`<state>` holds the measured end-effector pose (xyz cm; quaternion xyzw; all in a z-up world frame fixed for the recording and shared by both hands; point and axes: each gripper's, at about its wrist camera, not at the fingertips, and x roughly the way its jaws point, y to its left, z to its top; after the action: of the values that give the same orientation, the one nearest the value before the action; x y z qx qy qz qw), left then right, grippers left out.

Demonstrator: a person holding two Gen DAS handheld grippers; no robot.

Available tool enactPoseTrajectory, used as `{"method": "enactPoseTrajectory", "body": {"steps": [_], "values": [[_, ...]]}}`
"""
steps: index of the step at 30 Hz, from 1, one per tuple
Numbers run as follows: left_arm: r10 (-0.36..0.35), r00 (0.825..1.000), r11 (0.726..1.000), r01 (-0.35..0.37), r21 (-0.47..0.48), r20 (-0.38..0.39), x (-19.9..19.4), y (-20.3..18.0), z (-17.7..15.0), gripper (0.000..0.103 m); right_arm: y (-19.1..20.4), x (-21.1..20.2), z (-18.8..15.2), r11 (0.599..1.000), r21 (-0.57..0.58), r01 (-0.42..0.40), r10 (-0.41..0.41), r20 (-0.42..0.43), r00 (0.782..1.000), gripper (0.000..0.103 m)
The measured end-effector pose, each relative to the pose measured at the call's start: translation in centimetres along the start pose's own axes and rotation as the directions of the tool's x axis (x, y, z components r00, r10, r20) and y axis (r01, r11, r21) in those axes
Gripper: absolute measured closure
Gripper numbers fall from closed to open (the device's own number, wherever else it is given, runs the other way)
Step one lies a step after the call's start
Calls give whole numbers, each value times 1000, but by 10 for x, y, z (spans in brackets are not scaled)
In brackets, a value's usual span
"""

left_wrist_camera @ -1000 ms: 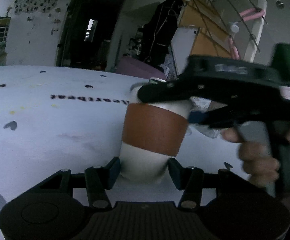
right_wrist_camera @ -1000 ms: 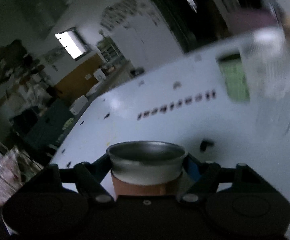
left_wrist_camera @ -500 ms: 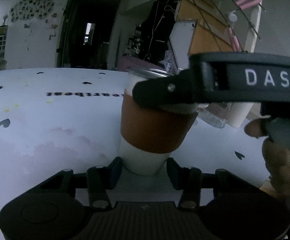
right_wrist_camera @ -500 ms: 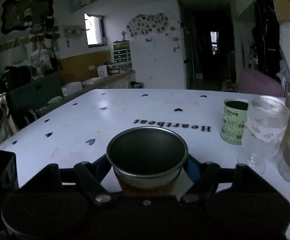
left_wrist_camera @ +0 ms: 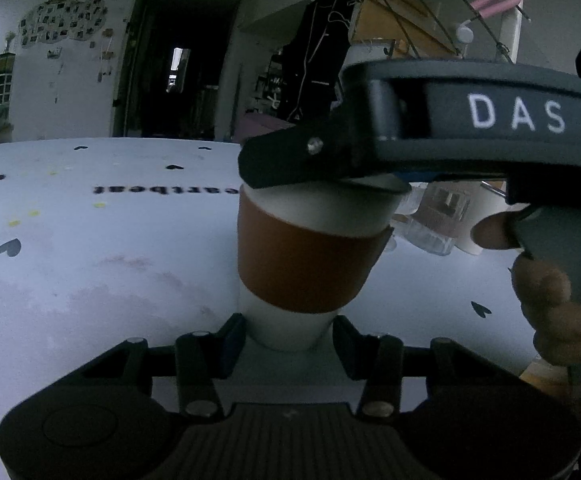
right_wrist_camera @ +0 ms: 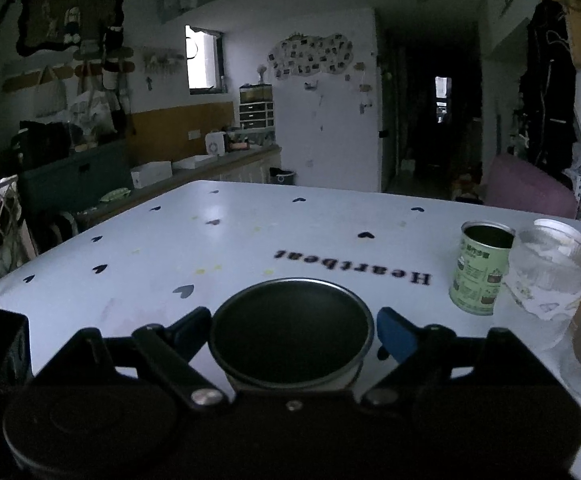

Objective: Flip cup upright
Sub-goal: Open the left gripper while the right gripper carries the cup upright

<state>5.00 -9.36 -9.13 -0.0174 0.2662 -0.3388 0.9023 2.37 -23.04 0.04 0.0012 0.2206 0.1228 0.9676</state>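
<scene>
Both grippers, left (left_wrist_camera: pixel 288 338) and right (right_wrist_camera: pixel 292 330), stand spread around one upright cup (left_wrist_camera: pixel 306 256).

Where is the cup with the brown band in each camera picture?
Left wrist view: the cup stands upright in the middle, its base between the left gripper fingers, its rim under the right gripper.
Right wrist view: the cup is at bottom centre, seen from above, its dark open mouth between the right gripper fingers.
Shared landmark: the Heartbeat lettering on the white table.
</scene>
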Motion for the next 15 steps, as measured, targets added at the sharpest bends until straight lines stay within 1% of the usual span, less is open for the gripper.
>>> {"method": "enactPoseTrajectory", "body": {"steps": [1,2,3,5,9,12,15], "values": [[4,1000,1000,-4,-3,0,0,0,0,52,0,0,0,1000,-4,0,0,0,1000,17],[11,1000,1000,-11,-4,0,0,0,1,47,0,0,0,1000,-6,-2,2,1,1000,17],[24,1000,1000,-24,-7,1,-1,0,1,36,-1,1,0,1000,-6,-4,4,3,1000,17],[49,999,999,-49,-7,10,-4,0,1,28,-3,2,1,1000,-4,6,-6,3,1000,17],[66,998,998,-66,-25,17,-8,5,2,25,-16,9,4,998,17,56,-56,8,998,17],[77,997,996,-76,-36,25,-12,8,2,23,-30,17,12,993,41,108,-108,12,994,17],[87,996,995,-85,-43,33,-16,10,2,23,-45,27,20,986,73,153,-155,18,988,17]]}}
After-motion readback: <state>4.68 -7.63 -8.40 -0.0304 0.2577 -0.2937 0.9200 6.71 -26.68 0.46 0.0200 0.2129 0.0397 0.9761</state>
